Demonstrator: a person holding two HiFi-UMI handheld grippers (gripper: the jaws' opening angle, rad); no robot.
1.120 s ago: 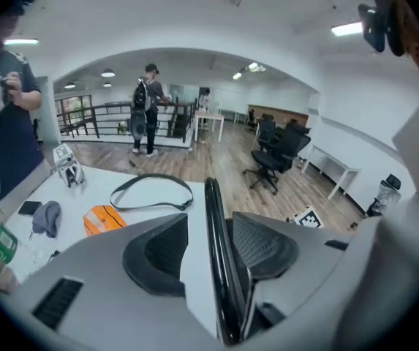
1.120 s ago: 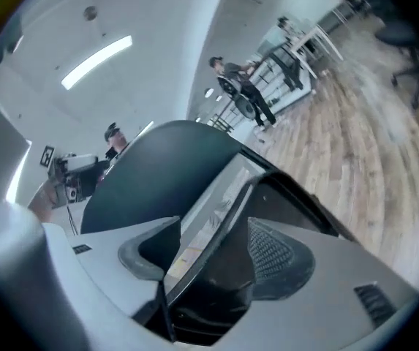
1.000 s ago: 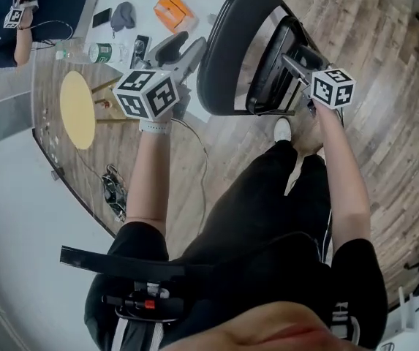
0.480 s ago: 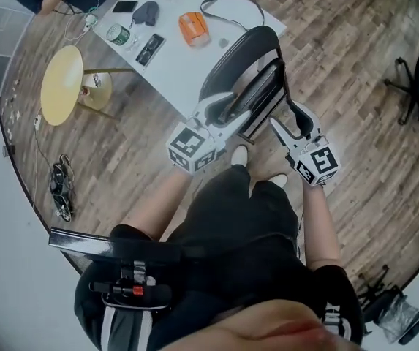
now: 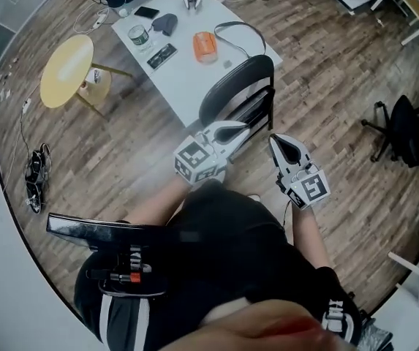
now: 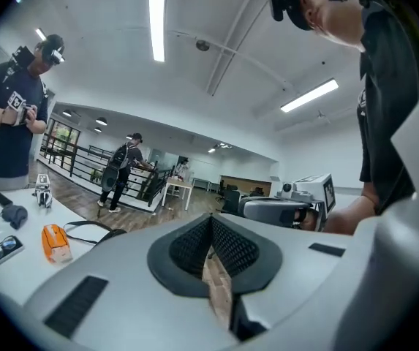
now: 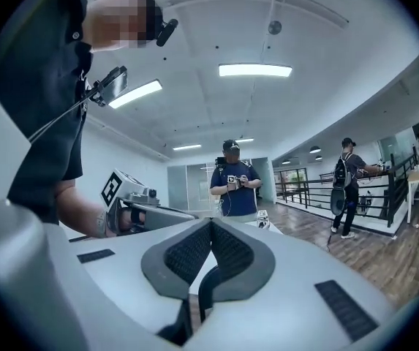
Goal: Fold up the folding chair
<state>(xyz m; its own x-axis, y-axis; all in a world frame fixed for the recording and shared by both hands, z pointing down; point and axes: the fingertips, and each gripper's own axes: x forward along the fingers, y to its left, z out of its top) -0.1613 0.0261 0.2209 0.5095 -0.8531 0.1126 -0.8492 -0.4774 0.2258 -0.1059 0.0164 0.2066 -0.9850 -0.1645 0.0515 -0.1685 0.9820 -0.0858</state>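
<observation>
The black folding chair (image 5: 240,93) stands folded flat against the edge of the white table (image 5: 187,86), in the head view. My left gripper (image 5: 232,129) hangs just in front of the chair's lower part, shut and empty. My right gripper (image 5: 283,144) is to the right of the chair, apart from it, also shut with nothing in it. In the left gripper view the dark pads (image 6: 227,246) meet, and the right gripper (image 6: 276,210) shows beyond them. In the right gripper view the pads (image 7: 189,253) are together, with the left gripper (image 7: 145,210) at the left.
The white table bears an orange pouch (image 5: 205,46), a can (image 5: 137,34) and small devices. A round yellow side table (image 5: 66,61) stands left of it. A black office chair (image 5: 398,131) is at the right. People (image 7: 232,186) stand further off in the room.
Both grippers have come off the chair, risen toward my body and gone from open to shut. The chair now stands folded by the table, seen from higher up.
</observation>
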